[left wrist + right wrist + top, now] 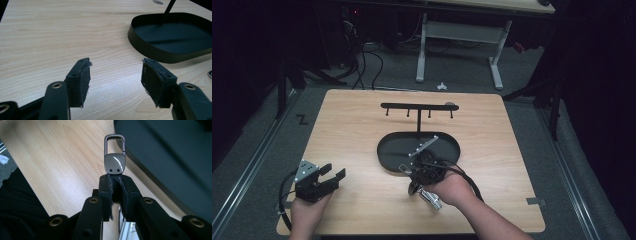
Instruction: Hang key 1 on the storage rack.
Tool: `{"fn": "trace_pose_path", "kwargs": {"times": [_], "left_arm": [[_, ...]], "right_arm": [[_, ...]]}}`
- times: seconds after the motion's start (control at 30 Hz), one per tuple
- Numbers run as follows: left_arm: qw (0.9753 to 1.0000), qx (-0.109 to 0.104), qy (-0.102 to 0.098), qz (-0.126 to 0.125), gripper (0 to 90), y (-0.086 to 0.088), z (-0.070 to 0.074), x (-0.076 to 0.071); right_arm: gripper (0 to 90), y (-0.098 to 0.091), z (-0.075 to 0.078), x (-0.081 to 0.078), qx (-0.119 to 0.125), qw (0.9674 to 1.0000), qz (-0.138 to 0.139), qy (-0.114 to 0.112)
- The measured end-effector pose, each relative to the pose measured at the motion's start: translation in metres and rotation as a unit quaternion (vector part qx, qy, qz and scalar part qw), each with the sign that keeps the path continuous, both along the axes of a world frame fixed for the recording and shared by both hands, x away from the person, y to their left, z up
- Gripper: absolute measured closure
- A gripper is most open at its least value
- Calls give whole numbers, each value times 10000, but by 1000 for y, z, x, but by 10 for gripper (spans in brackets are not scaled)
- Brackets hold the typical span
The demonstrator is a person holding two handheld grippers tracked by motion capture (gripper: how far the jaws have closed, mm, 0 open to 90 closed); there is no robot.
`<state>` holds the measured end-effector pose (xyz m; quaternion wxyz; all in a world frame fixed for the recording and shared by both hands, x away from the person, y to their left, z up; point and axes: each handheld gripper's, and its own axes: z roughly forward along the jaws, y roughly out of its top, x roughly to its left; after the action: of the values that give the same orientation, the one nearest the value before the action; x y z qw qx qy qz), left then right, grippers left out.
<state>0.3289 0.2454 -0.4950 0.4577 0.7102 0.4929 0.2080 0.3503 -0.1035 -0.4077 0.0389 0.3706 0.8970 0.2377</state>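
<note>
On the wooden table (362, 125) stands a black tray (387, 150). At its near rim the right gripper (115, 178) pinches a metal keychain clasp (114, 157), which juts beyond its closed tips. The left gripper (115, 75) gapes empty, well apart.

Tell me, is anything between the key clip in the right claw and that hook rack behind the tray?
Nothing visible blocks it. The right claw is shut on the key clip, held over the near rim of the black tray. The hook rack stands beyond on its post, its pegs bare, with open air above the tray.
</note>
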Motion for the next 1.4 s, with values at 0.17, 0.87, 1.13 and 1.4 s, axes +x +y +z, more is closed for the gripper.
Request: {"fn": "trace_pose_path", "kwargs": {"times": [0.17, 0.87, 1.13, 1.4], "left_arm": [[10000, -4, 9, -18, 407, 0, 0, 0], [9999, 44, 68, -104, 407, -2, -2, 1], [9999, 97, 38, -130, 407, -4, -2, 0], [9995, 197, -74, -224, 399, -7, -2, -2]], "right_arm": [[807, -3, 8, 2, -49, 9999, -24, -131], [809, -28, 31, 13, -143, 9985, -357, -386], [810, -42, 38, 20, -166, 9972, -589, -434], [810, -56, 46, 27, -214, 9956, -764, -499]]}}
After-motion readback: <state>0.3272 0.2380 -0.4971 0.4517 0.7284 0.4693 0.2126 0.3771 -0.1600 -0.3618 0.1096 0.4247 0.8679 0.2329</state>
